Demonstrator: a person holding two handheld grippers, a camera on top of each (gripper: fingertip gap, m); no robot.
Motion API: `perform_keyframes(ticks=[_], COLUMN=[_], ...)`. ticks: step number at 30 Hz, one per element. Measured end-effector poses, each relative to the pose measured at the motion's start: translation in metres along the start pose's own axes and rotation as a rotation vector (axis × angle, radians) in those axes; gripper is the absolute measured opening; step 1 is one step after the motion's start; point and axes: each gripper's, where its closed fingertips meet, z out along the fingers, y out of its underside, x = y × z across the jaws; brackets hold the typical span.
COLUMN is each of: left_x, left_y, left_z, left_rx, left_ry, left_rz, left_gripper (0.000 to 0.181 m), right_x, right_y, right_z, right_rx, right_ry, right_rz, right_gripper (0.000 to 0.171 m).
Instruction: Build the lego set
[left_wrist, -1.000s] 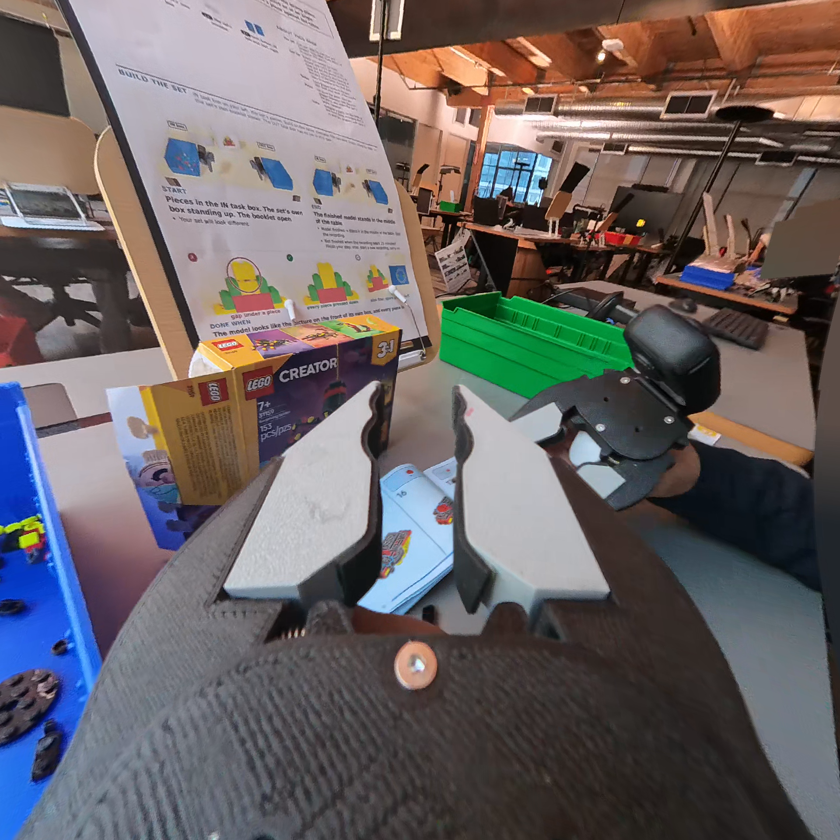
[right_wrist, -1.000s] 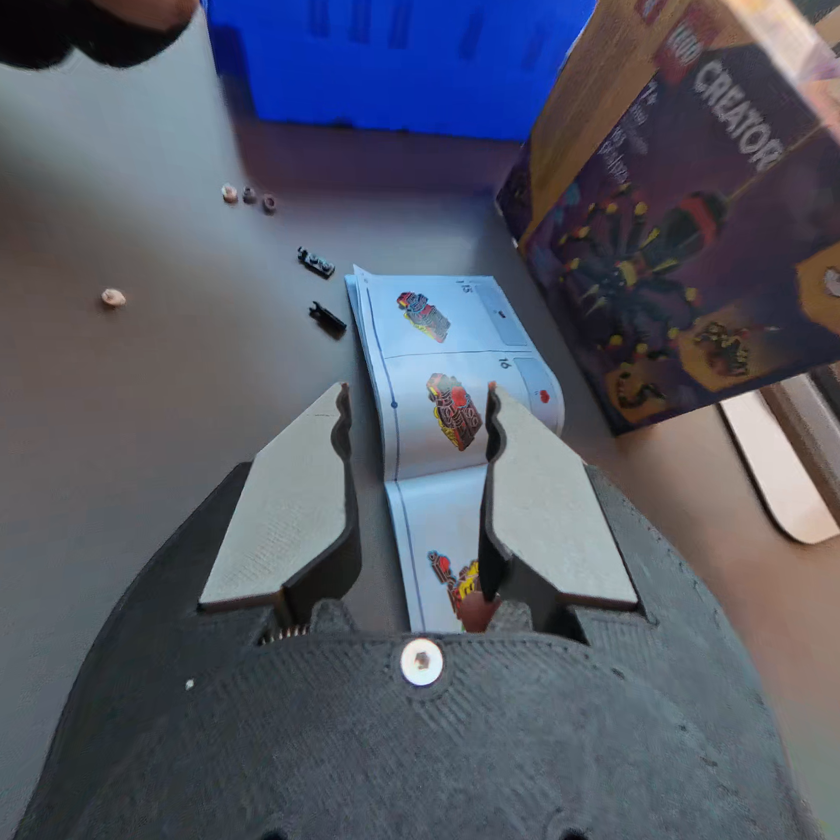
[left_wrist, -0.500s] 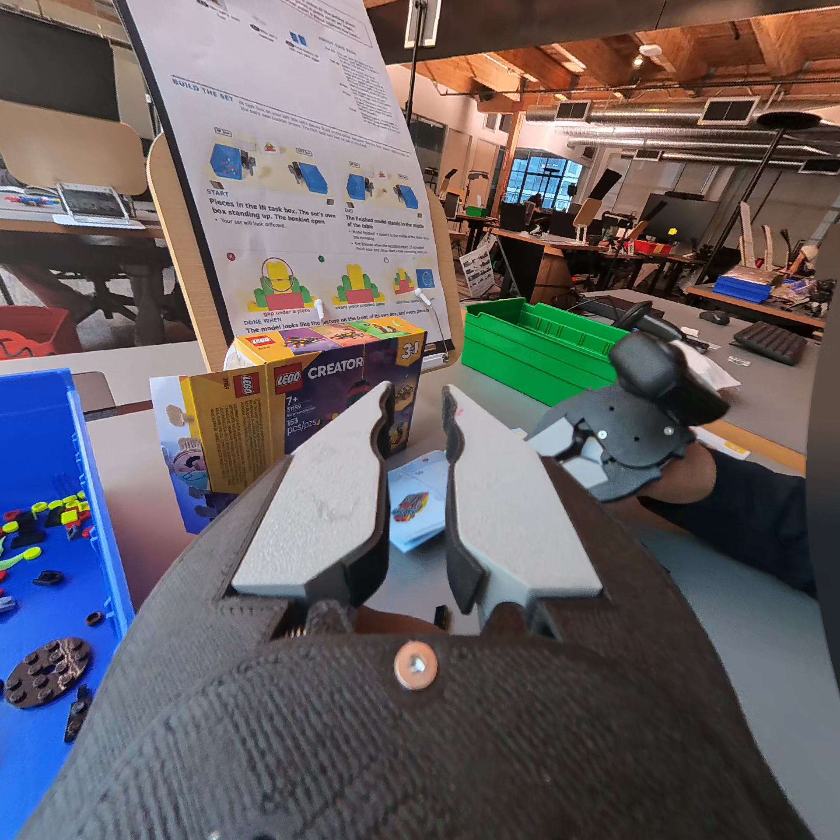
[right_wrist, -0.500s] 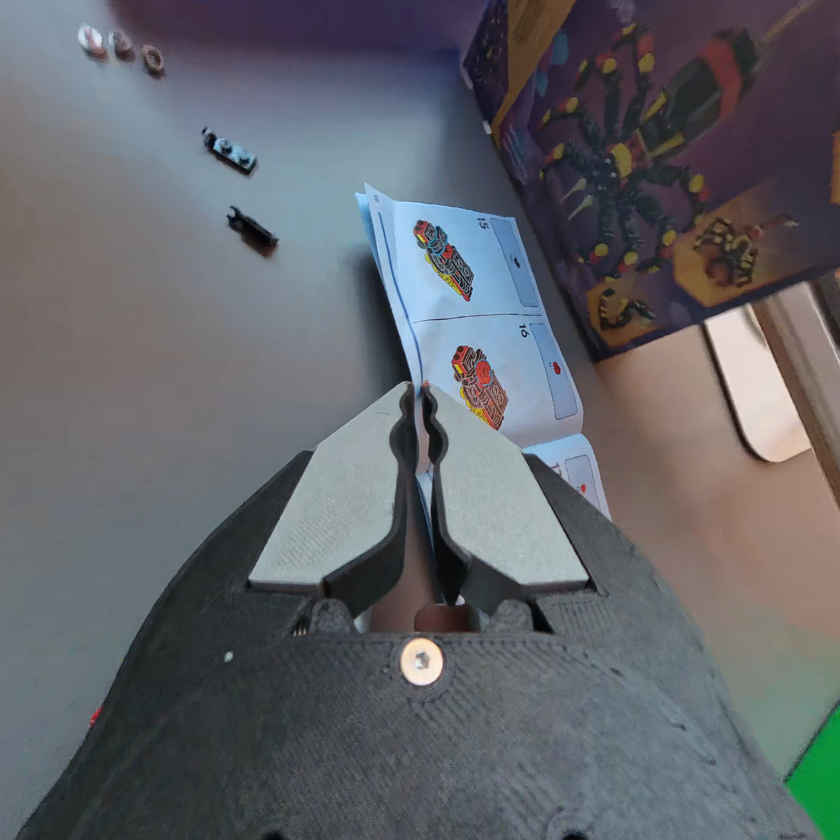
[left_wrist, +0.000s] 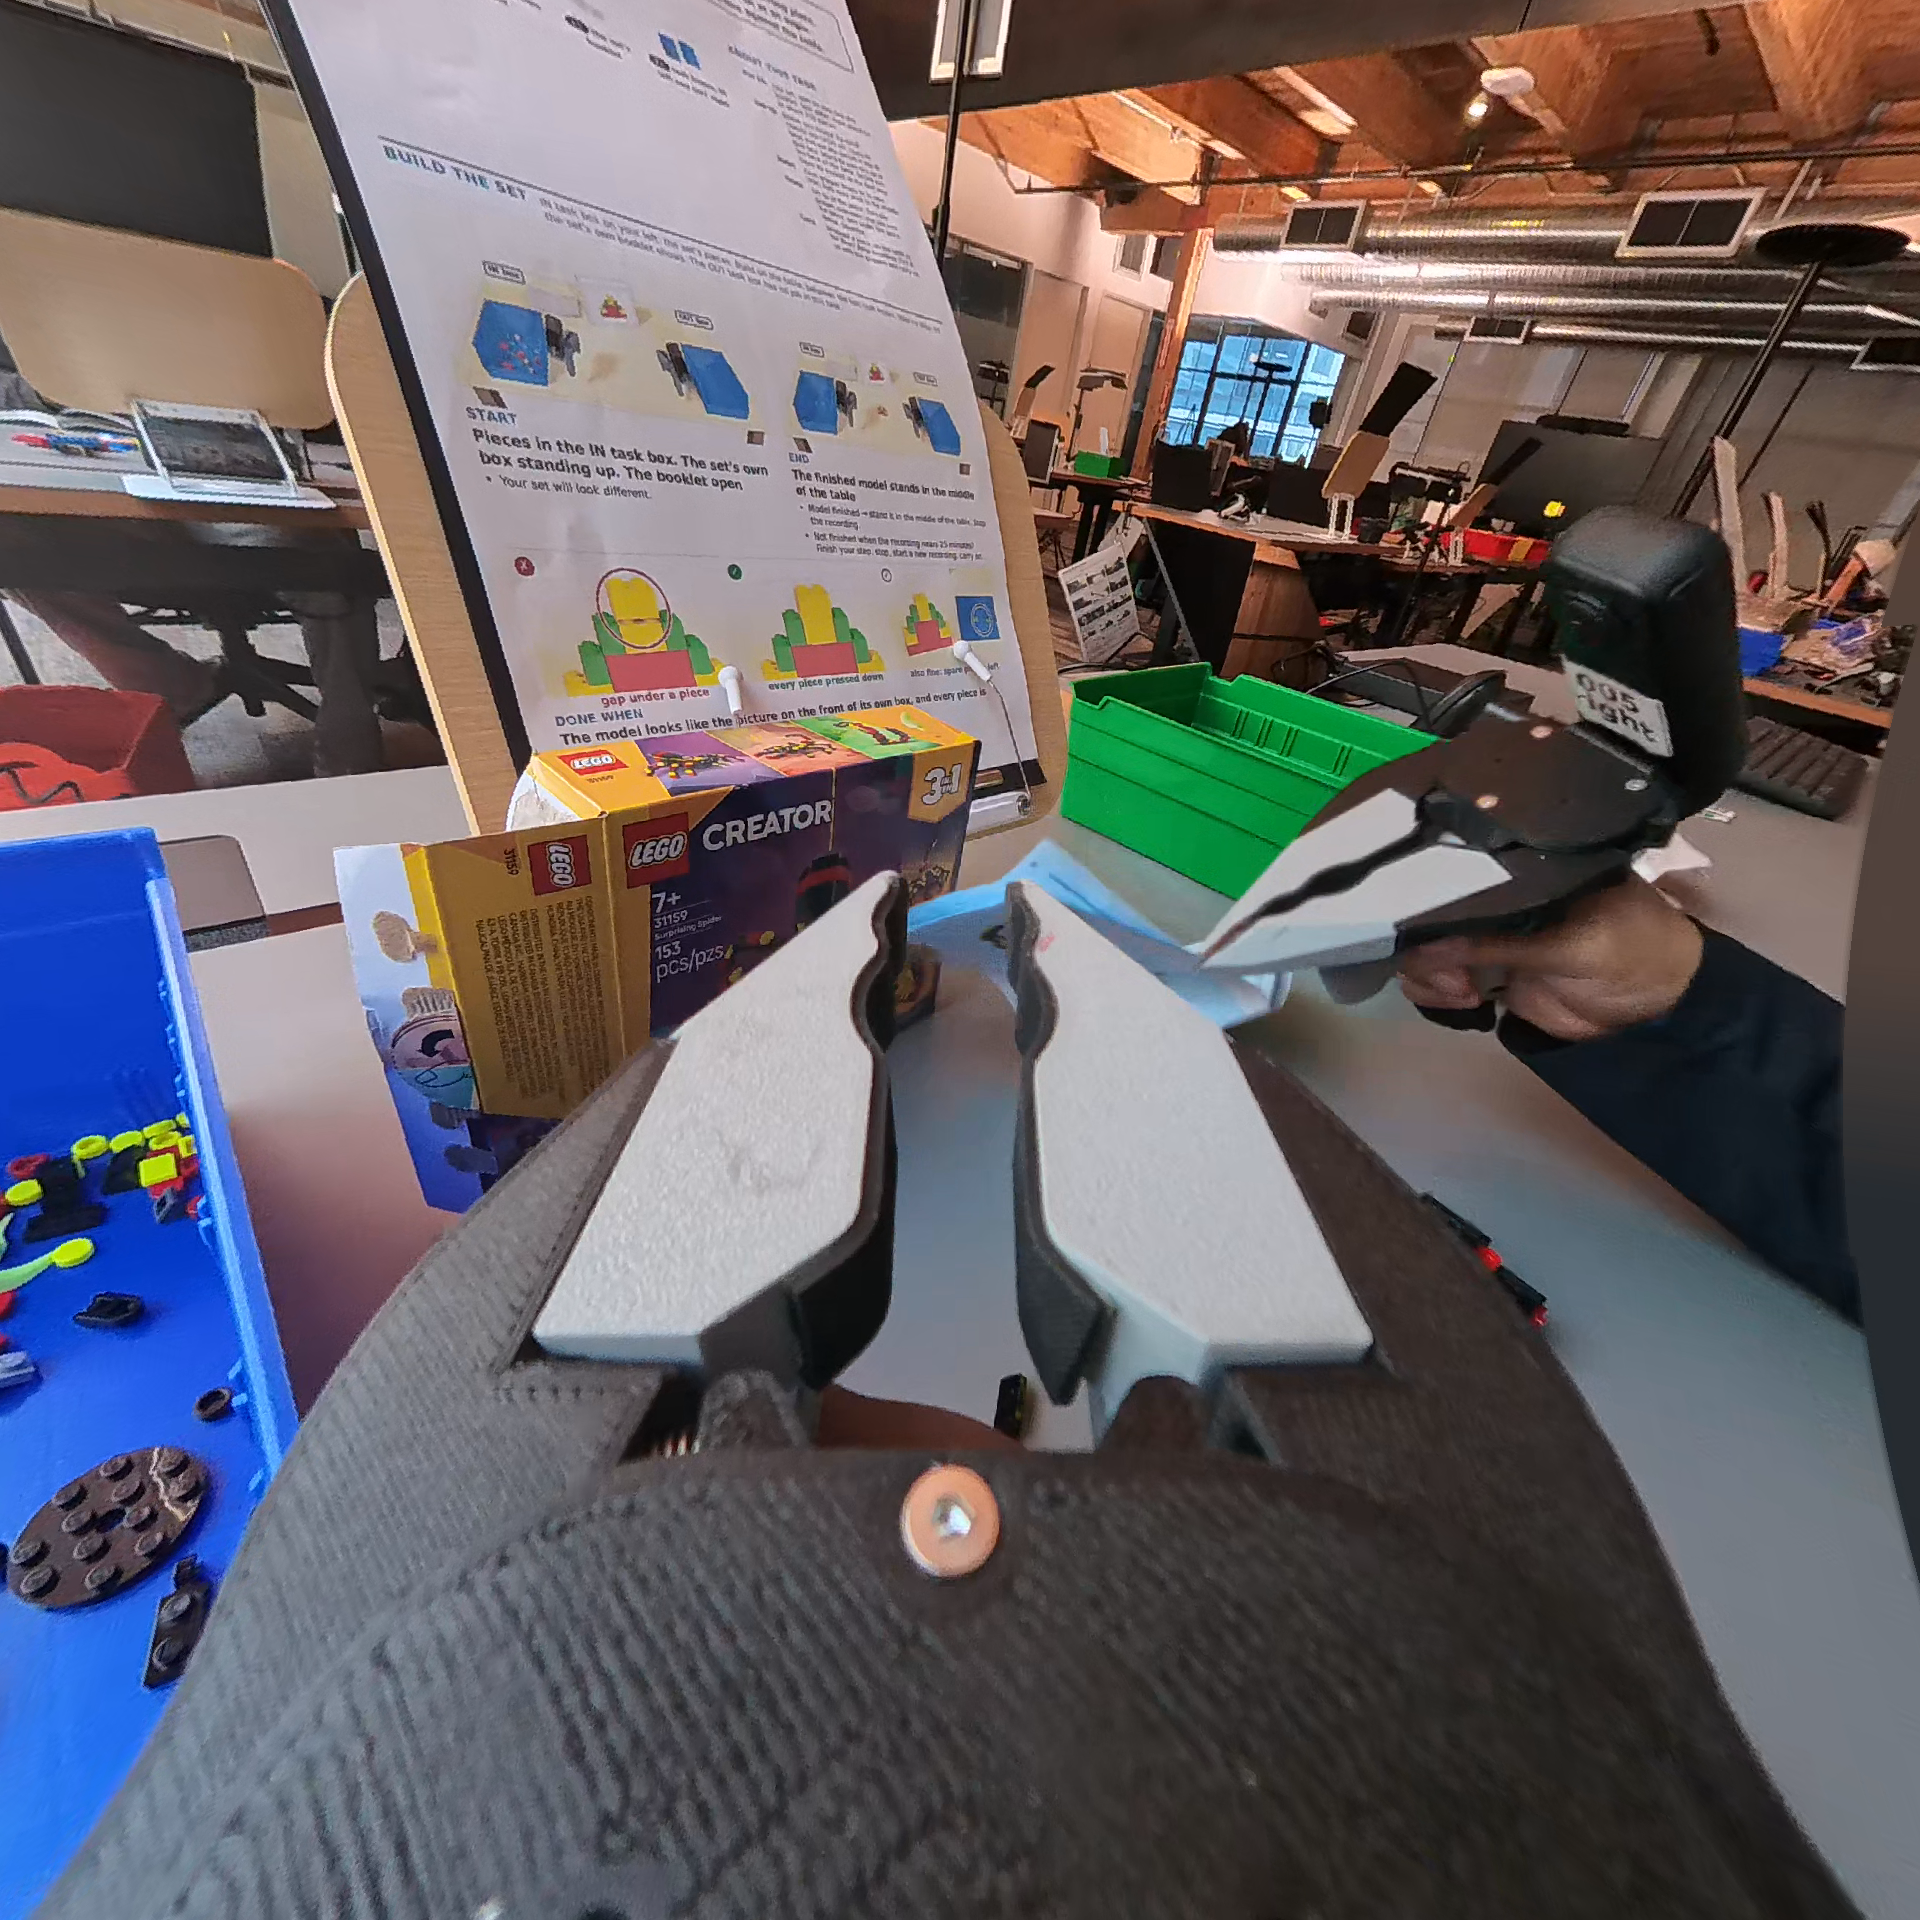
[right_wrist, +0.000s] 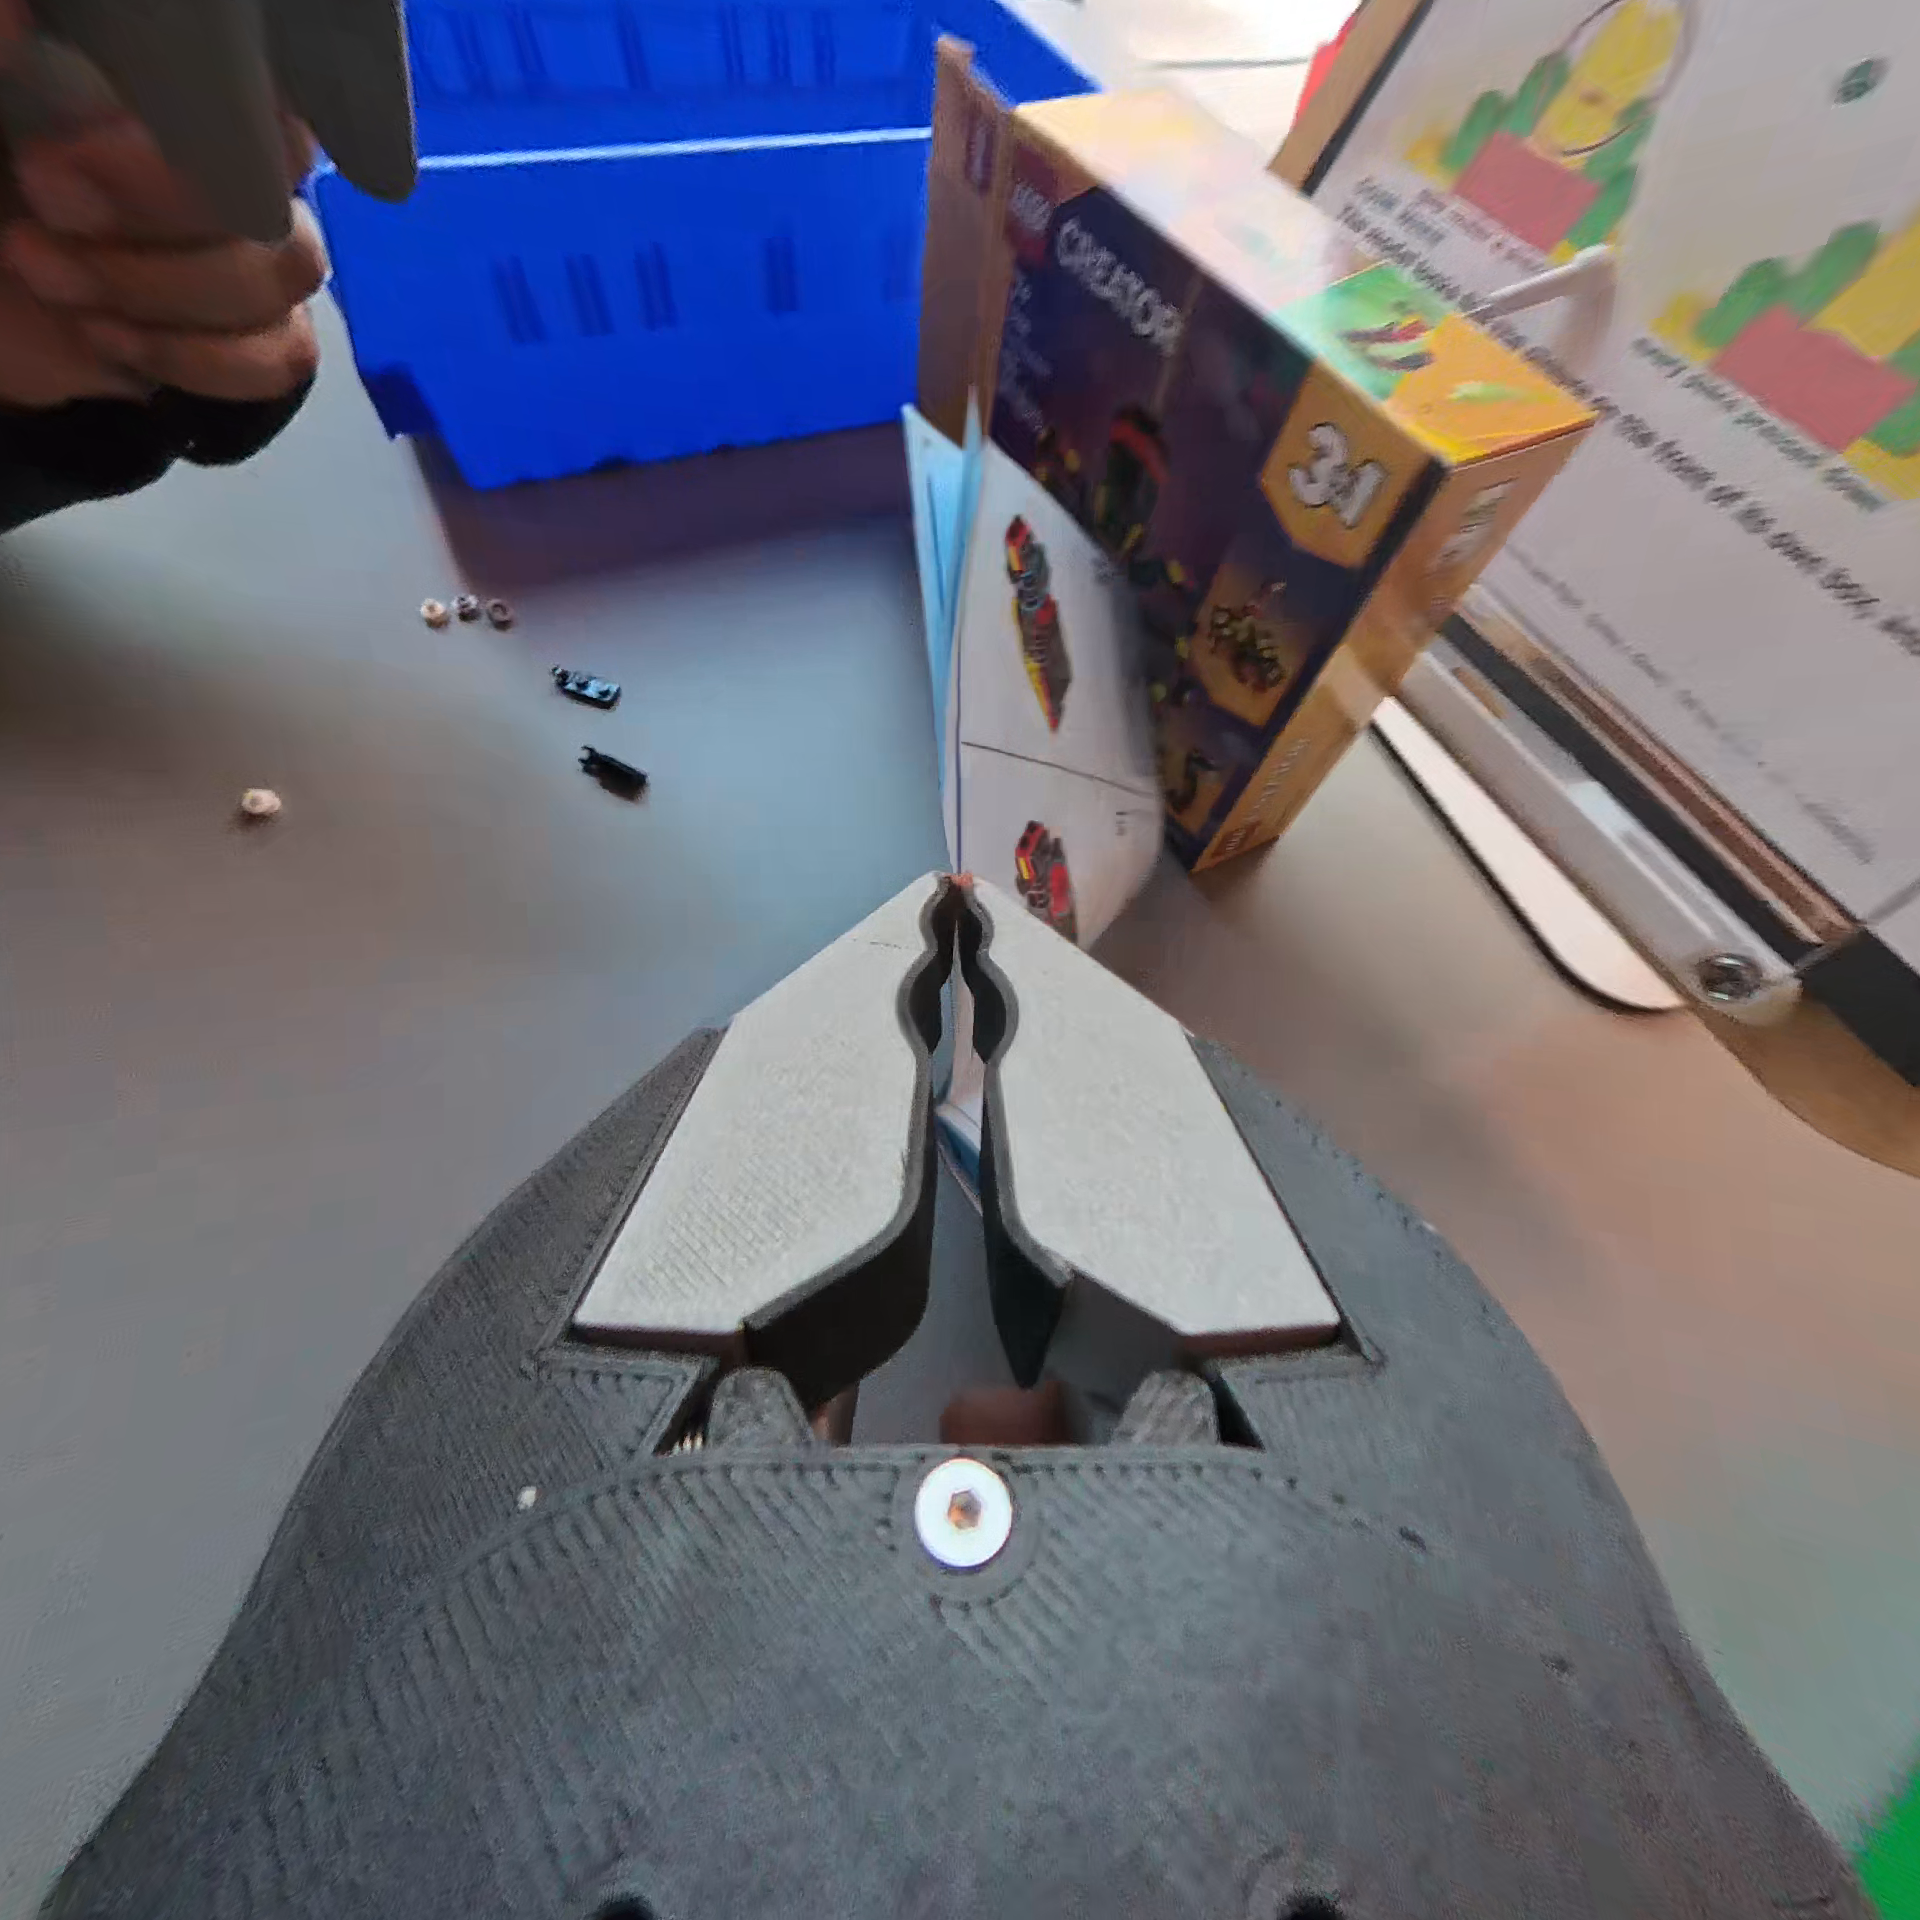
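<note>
My right gripper (right_wrist: 956, 885) is shut on the edge of a page of the open instruction booklet (right_wrist: 1039, 707) and holds it up off the table, next to the standing Lego box (right_wrist: 1226, 499). In the left wrist view the right gripper (left_wrist: 1210, 951) shows at the right, pinching the light blue booklet (left_wrist: 1143, 914). My left gripper (left_wrist: 954, 904) is open by a narrow gap and empty, above the table in front of the Lego box (left_wrist: 727, 894). The blue bin (left_wrist: 208, 1091) at the left holds several loose Lego pieces.
Two small black pieces (right_wrist: 587, 686) and a few small round pieces (right_wrist: 468, 610) lie on the table in front of the blue bin (right_wrist: 665, 291). An instruction board (left_wrist: 665, 364) stands behind the box. A green bin (left_wrist: 1226, 769) sits at the back right. My hands' fingertips stand some 15 cm from each other.
My right gripper was open over the booklet, then shut on a page and raised it toward the box. My left gripper stayed open with the same narrow gap.
</note>
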Motion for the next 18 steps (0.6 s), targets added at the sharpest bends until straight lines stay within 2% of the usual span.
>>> perform_keyframes(ticks=[8, 11, 13, 16, 18], left_x=[0.001, 0.001, 0.002, 0.003, 0.004], left_y=[0.004, 0.006, 0.007, 0.009, 0.011], left_z=[0.002, 0.003, 0.004, 0.005, 0.006], left_rx=[-0.017, -0.028, -0.031, -0.039, -0.044], left_ry=[0.001, 0.008, 0.01, 0.014, 0.021], left_rz=[0.007, -0.003, -0.002, -0.008, -0.013], left_gripper=[0.017, 0.017, 0.017, 0.017, 0.017], right_x=[-0.052, -0.059, -0.048, -0.02, -0.019], right_y=[0.048, 0.042, 0.031, 0.014, 0.01], right_z=[0.044, 0.043, 0.038, 0.034, 0.039], right_rx=[-0.261, -0.225, -0.165, -0.072, -0.061], right_ry=[-0.133, -0.177, -0.151, -0.053, -0.062], right_rz=[-0.206, -0.188, -0.136, -0.044, -0.016], right_gripper=[0.006, 0.015, 0.017, 0.005, 0.006])
